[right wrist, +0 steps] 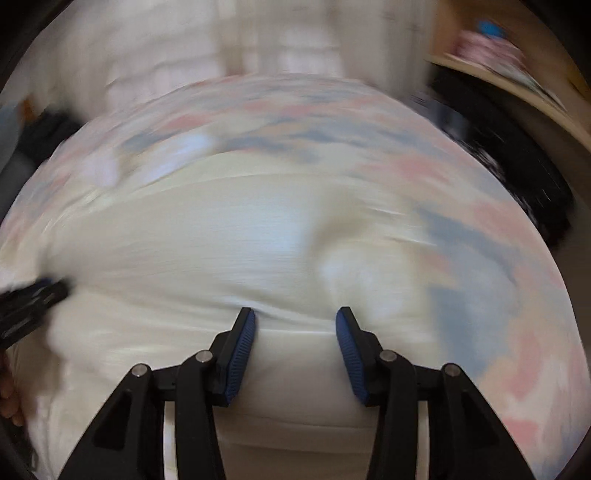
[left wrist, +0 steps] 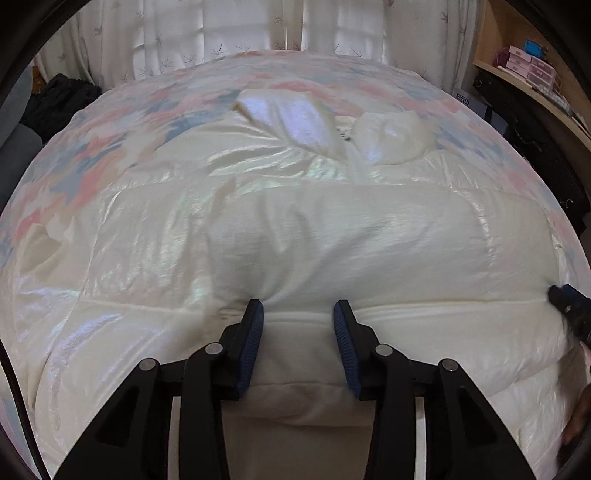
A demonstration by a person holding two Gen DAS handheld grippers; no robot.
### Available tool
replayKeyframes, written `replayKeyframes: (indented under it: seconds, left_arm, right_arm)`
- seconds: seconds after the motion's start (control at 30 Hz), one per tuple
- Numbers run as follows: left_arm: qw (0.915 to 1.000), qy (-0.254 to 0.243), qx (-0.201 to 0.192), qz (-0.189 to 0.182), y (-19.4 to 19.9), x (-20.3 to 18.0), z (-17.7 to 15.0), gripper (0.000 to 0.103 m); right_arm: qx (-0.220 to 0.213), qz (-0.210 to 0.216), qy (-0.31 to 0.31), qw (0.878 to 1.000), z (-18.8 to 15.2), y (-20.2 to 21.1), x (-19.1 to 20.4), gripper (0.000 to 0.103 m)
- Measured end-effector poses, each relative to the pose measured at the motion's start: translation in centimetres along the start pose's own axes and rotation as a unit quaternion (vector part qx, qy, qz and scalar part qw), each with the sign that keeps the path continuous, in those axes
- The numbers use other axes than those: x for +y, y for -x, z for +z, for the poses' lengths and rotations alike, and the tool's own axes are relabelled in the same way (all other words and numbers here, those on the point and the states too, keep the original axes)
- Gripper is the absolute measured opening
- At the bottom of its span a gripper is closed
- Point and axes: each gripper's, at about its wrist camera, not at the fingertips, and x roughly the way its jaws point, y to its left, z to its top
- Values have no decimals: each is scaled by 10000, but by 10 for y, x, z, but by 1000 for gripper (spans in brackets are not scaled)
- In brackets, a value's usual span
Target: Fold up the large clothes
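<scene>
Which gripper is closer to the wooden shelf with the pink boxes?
Right. The right gripper sits at the puffy white coat's shelf-side edge; the left gripper is mid-coat, farther from the shelf.

At twelve o'clock you have pale patterned curtains (left wrist: 207, 33) behind the bed. The floral bedspread (left wrist: 110, 122) covers it. At two o'clock a wooden shelf (left wrist: 532, 88) carries pink boxes (left wrist: 532, 66). At ten o'clock lies a dark bundle (left wrist: 55, 103).

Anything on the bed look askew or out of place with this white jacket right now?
The white puffer jacket lies bunched on the floral bedspread, not flat: two puffy ends stick up crookedly at its far side. Left gripper and right gripper are open over it. No damage visible.
</scene>
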Motion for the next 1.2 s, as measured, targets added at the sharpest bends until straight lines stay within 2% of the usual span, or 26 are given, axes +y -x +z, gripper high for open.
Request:
replayKeyframes:
  seconds: [0.07, 0.1, 0.17, 0.27, 0.3, 0.33, 0.63, 0.73, 0.9, 1.03, 1.1, 1.2]
  left_arm:
    - [10000, 26, 31, -70, 2, 3, -1, 39]
    - [10000, 34, 37, -46, 6, 3, -2, 39]
    - [9999, 84, 102, -20, 12, 3, -2, 40]
    - [9997, 184, 156, -18, 26, 7, -6, 52]
    - [9997, 212, 153, 32, 35, 9, -8, 58]
    - [9996, 217, 150, 56, 42, 13, -11, 59]
    - [9991, 359, 67, 214, 116, 55, -46, 59]
    - [9983, 305, 14, 505, 141, 67, -60, 60]
    - [9922, 17, -301, 1210, 179, 83, -86, 61]
    - [9889, -39, -462, 1414, 202, 94, -101, 61]
    - [9891, 111, -486, 1383, 211, 104, -106, 61]
    - [9920, 469, -474, 1071, 221, 126, -110, 64]
  right_arm:
    - [125, -191, -290, 9993, -3, -2, -28, 53]
    - [189, -242, -479, 9984, -4, -1, -41, 63]
    - [255, -55, -839, 9961, -7, 6, -57, 64]
    - [89, 161, -1022, 9946, -8, 31, -58, 64]
    - [32, 196, -1015, 9946, -10, 39, -53, 64]
    - [-71, 270, -983, 9948, -10, 49, -48, 64]
    - [-324, 1080, -611, 9917, -20, 110, 17, 64]
    - [-416, 1215, -346, 9911, -30, 133, 46, 64]
    - [-382, 1497, -92, 9880, -50, 153, 86, 64]
    - [-341, 1681, 90, 9851, -65, 166, 117, 64]
    - [-299, 1762, 212, 9837, -71, 170, 132, 64]
    - [-293, 1803, 410, 9823, -78, 178, 154, 64]
